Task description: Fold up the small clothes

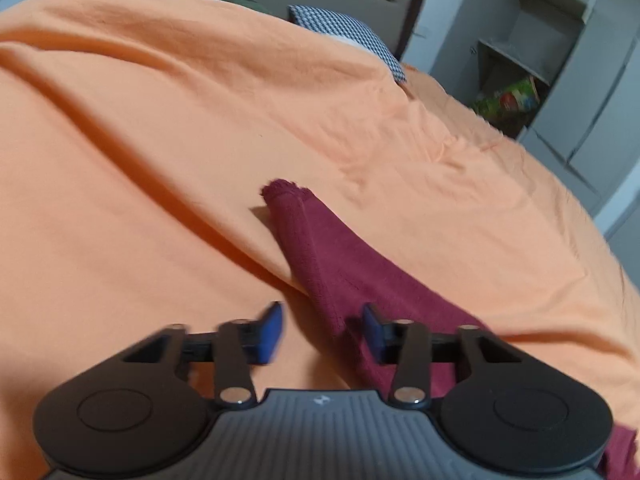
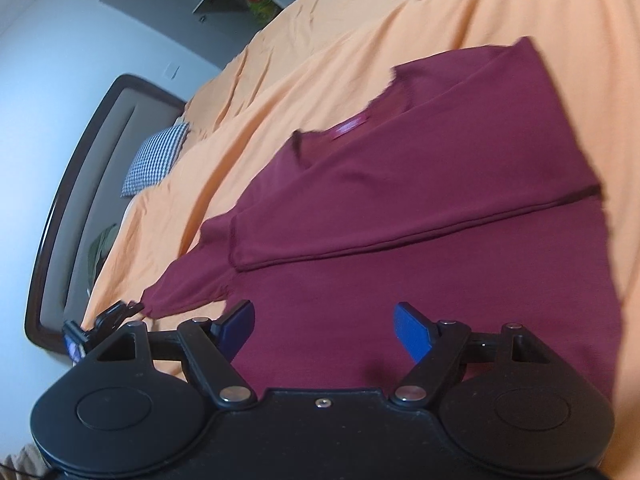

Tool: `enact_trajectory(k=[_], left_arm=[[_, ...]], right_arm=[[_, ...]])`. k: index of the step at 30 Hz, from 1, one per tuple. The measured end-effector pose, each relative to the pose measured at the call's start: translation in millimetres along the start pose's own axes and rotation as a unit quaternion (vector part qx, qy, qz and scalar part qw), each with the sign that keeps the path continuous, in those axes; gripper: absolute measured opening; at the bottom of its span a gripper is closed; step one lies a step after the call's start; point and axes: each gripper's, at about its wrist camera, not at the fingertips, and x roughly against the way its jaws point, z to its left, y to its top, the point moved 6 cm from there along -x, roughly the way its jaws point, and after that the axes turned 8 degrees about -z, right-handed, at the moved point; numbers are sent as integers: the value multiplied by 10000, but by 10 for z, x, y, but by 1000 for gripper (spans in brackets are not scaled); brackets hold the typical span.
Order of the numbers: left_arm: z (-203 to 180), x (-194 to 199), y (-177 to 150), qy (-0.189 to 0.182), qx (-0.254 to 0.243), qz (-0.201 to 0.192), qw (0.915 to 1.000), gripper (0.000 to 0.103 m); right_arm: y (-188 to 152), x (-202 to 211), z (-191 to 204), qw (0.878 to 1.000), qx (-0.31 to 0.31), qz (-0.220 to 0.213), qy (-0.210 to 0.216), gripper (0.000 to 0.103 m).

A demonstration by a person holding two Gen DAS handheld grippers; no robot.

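Folding stage: a maroon long-sleeved top (image 2: 420, 208) is spread on the orange bedsheet (image 1: 160, 140); one sleeve is already laid across the body, the other sleeve (image 1: 320, 248) is stretched out to the side.
Left gripper (image 1: 323, 332): jaws are held apart, with the outstretched sleeve lying between and just ahead of the blue pads (image 1: 270, 334); whether cloth is touched cannot be told.
Right gripper (image 2: 324, 330): jaws are held apart over the lower body of the top, nothing clamped.
Step in hand: judged to be the second sleeve being taken up for folding inward.
Doing it well: the sleeve should be pinched near its cuff (image 1: 284, 190), only one layer of cloth being taken and no bedsheet caught; it should be lifted just clear and laid flat across the body, parallel to the folded sleeve.
Support: the body can be pinned by the right gripper so that the first fold is not dragged.
Risk: the soft, wrinkled sheet may be gathered with the cloth.
Surroundings: a checked pillow (image 1: 348, 36) and a headboard (image 2: 80, 184) are seen well apart from the top.
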Motion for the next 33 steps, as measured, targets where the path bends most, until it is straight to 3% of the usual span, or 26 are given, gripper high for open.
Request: enact_trajectory(k=[1,2,4,6,8,11,14,16,19,22,25,27,33], left_arm=[[-25,-42,1,-42,-32,59,10000,18],[-47,-76,-9,-83,-20,77,9999,18],[-86,-81,-6,-176,69,29,9998,6],[-157,-14,40,-295,72,-100,9995,5],[-359,184,109,-526,-230,-328,9978,4],[-921,572,134,-1214,-953,-654,9859,4],[-1681,993,-74,-2131,-1736,-777,9583,4],[-2224,1274,-390,-2729,-2255,-727,9324,4],[-2996,1620,-1119,-3501,-3070,-544,8833,4],[-3535,1600,-2156,-3640,-4240,-206,8291,4],[-3650,1477,-2930,-3430,-5135,116,7865,4],[-3624,1513,-3110,-3352,-5364,54,7745,4],[-3621,1466,-3003,-3358,-5409,2,7712,4]], right_arm=[[-3,-41,61,10000,39,24,22,79],[-7,-77,112,10000,72,47,38,79],[-10,-131,197,9999,126,85,78,79],[-14,-167,262,9997,174,109,117,79],[-12,-177,304,9997,176,103,161,79],[2,-177,319,9997,112,51,222,79],[37,-169,256,9997,-10,-36,253,79],[85,-150,180,9995,-146,-129,253,79],[205,-60,19,9979,-456,-389,252,79],[316,101,-226,9940,-818,-707,171,79],[360,188,-517,9907,-1101,-801,40,81],[375,175,-669,9896,-1225,-750,-30,81],[522,-200,-882,9837,-1664,-573,369,81]])
